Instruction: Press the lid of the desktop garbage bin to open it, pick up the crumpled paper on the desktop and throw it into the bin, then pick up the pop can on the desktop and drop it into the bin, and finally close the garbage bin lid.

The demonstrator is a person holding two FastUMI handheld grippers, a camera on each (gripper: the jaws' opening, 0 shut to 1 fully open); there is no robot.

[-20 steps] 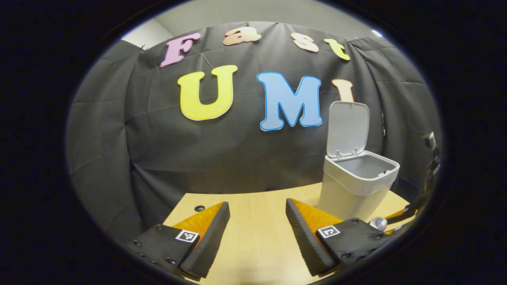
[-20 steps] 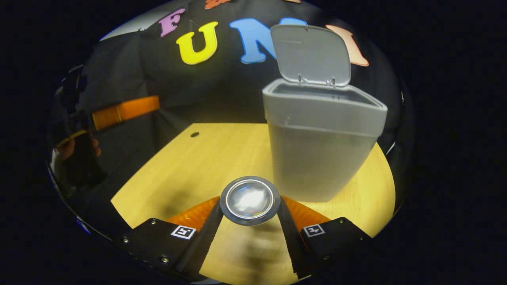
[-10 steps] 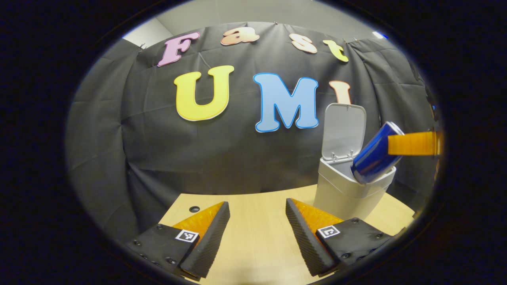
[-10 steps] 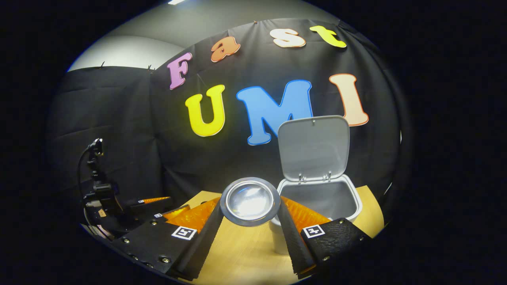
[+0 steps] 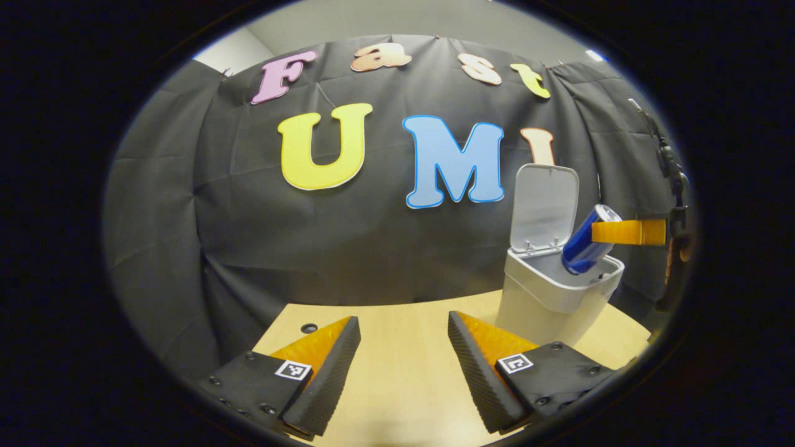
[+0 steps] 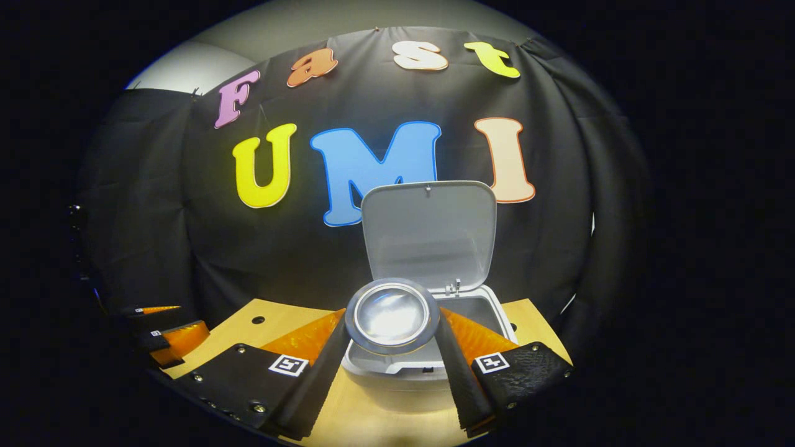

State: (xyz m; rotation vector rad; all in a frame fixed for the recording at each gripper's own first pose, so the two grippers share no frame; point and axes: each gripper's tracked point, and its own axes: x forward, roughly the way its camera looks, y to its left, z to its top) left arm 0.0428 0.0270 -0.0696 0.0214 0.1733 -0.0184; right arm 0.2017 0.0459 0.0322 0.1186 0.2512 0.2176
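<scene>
Pop can [image 6: 392,315]: item held in your right tongs [image 6: 392,357], both fingers pressed against its sides; in the right gripper view its silvery end faces the camera, just above the front rim of the bin. In the left gripper view the pop can [image 5: 589,240] shows blue, tilted, its lower end dipping inside the bin's mouth, with a finger of your right tongs [image 5: 627,231] laid along its upper part.

Left tongs [image 5: 402,366]: yours, spread wide with nothing between the fingers, held above the near part of the table [image 5: 397,379]. In the right gripper view the left tongs [image 6: 163,329] sit low at the left edge, well apart from the bin.

Table [image 6: 236,332]: light wood grain, with a small dark round hole [image 5: 308,327] near its far left edge.

Garbage bin [image 5: 546,304]: pale grey, standing on the right part of the table. Its lid [image 5: 543,208] stands raised on rear hinges. In the right gripper view the garbage bin [image 6: 404,379] sits directly beyond your right tongs, lid [image 6: 428,233] upright behind the can.
</scene>
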